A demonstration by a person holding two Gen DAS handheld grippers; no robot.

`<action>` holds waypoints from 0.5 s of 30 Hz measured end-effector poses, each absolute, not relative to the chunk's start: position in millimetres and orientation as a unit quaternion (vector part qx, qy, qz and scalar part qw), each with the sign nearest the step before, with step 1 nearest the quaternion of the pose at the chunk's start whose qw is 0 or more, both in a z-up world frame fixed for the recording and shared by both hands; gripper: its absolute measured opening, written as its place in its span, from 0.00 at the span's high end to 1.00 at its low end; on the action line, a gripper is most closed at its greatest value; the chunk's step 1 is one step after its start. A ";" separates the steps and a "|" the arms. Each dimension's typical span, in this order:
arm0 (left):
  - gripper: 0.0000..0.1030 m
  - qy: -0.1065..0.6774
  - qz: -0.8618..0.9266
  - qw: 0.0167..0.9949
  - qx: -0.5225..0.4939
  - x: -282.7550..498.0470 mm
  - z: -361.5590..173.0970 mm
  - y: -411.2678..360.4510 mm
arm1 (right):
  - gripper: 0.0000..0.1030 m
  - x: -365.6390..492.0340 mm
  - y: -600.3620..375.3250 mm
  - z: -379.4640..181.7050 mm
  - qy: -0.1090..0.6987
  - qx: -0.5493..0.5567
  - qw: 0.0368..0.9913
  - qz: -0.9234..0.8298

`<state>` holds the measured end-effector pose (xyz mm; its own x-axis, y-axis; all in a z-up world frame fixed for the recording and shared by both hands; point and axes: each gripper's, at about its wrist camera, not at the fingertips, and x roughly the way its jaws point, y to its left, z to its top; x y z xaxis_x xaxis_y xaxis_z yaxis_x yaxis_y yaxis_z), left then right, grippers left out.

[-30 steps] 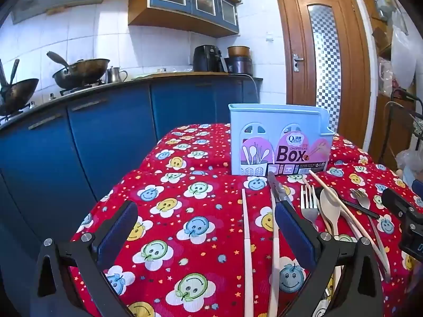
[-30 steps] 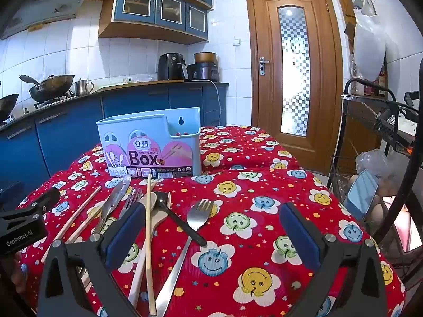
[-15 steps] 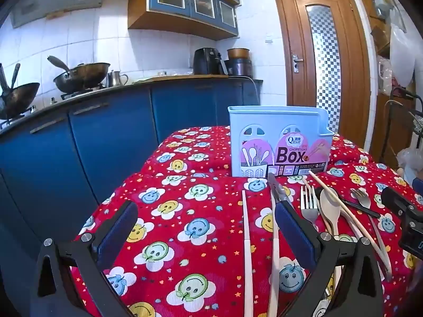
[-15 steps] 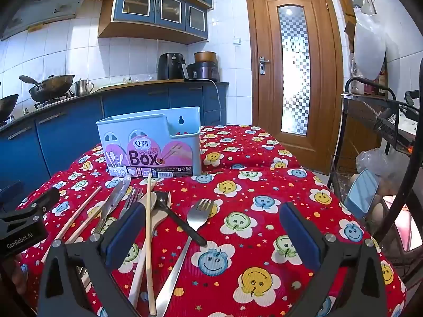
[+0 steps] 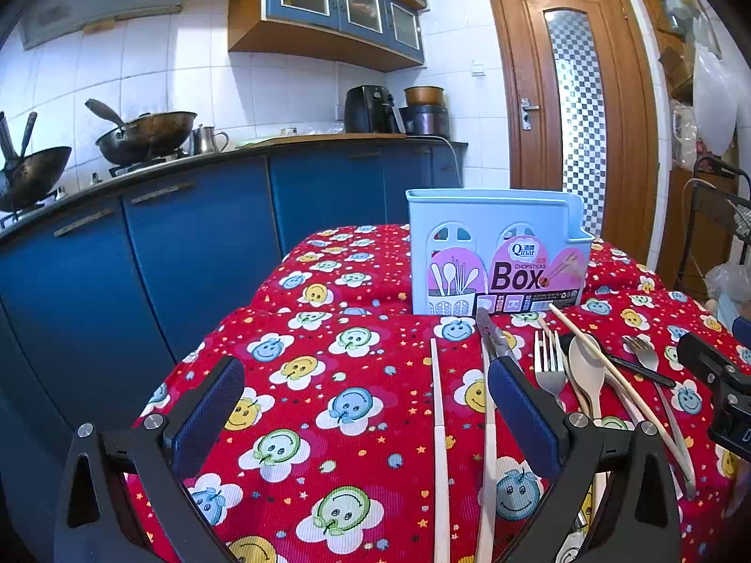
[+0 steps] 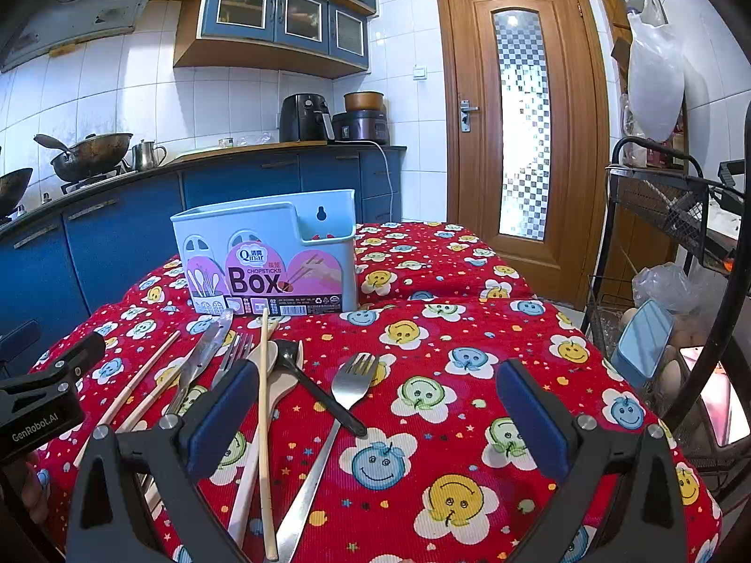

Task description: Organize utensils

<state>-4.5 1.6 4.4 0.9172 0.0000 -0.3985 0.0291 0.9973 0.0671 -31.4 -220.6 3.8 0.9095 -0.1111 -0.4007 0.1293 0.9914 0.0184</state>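
Red tablecloth (image 6: 469, 328) carries loose utensils before the blue box (image 6: 267, 253). I hold left gripper (image 5: 366, 403) and right gripper (image 6: 375, 403) spread, empty; single out one fork (image 6: 349, 380), grasp mid-handle.

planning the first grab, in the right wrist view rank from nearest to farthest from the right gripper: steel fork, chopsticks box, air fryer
1. steel fork, on the cloth just ahead of the right gripper, slightly left.
2. chopsticks box, farther back, left.
3. air fryer, on the counter behind.

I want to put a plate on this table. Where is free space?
Free: the red tablecloth right of the steel fork, and the cloth left of the white chopsticks. Crowded: the utensil pile before the blue chopsticks box.
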 end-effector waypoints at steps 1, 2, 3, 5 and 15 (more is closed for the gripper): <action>0.00 0.203 -0.007 0.978 0.036 -4.5 4.6 1.8 | 0.00 -31.3 -220.6 3.8 0.204 0.022 0.977 -0.062; 0.00 0.203 -0.007 0.978 0.036 -4.5 4.5 1.4 | 0.00 -31.3 -220.6 3.8 0.204 0.022 0.977 -0.062; 0.00 0.203 -0.007 0.978 0.036 -4.5 4.5 1.3 | 0.00 -31.2 -220.6 3.7 0.204 0.022 0.977 -0.062; 0.00 0.203 -0.007 0.978 0.036 -4.6 4.6 1.3 | 0.00 -31.2 -220.6 3.7 0.204 0.022 0.977 -0.062; 0.00 0.202 -0.007 0.979 0.036 -4.6 5.4 1.9 | 0.00 -30.9 -220.6 3.4 0.204 0.022 0.977 -0.061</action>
